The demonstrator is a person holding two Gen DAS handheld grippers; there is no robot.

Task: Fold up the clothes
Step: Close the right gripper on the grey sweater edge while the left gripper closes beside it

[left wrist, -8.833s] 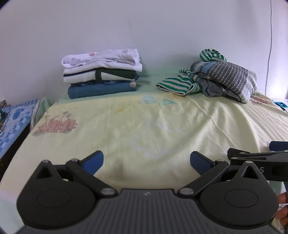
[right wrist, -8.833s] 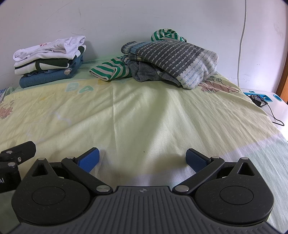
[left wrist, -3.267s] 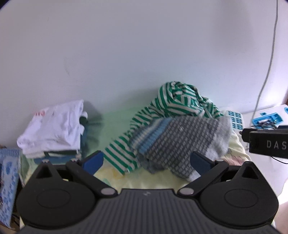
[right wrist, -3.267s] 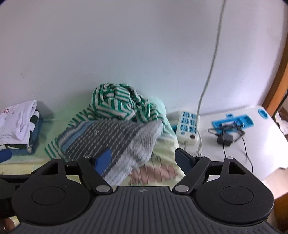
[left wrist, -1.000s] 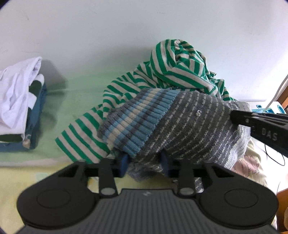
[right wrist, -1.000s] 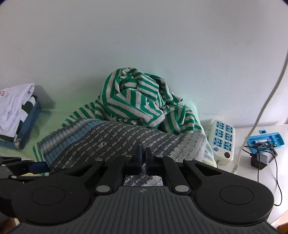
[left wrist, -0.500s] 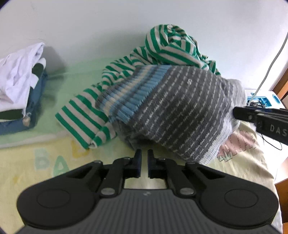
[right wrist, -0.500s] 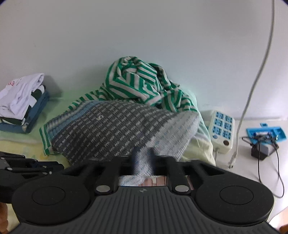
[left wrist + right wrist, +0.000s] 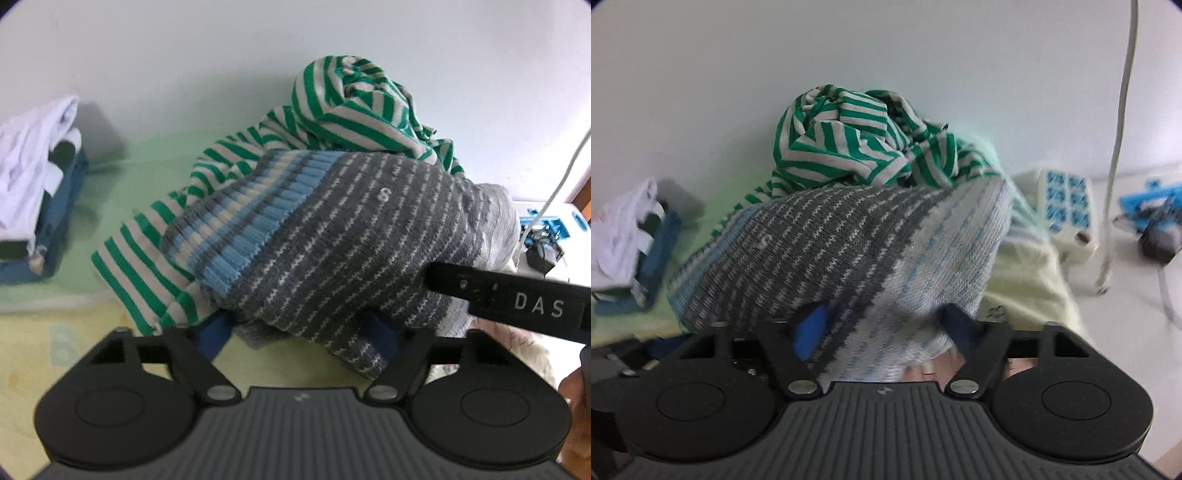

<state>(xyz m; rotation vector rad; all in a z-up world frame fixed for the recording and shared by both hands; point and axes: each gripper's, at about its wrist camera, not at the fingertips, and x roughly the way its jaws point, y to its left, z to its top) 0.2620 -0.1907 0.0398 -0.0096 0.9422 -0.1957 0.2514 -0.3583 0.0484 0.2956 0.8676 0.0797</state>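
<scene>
Two loose garments lie heaped mid-frame: one grey knit sweater [image 9: 362, 240] and one green-and-white striped top [image 9: 343, 107] behind it. At the left edge stands one stack of folded clothes [image 9: 33, 199], showing at least three layers: white, dark and blue. One bed [image 9: 92, 332] carries them all. Two grippers show: the left gripper [image 9: 295, 338] and the right gripper [image 9: 882, 328]. To the right are one white power strip [image 9: 1067, 218], one white cable [image 9: 1119, 122] and one blue tray [image 9: 1148, 203].
</scene>
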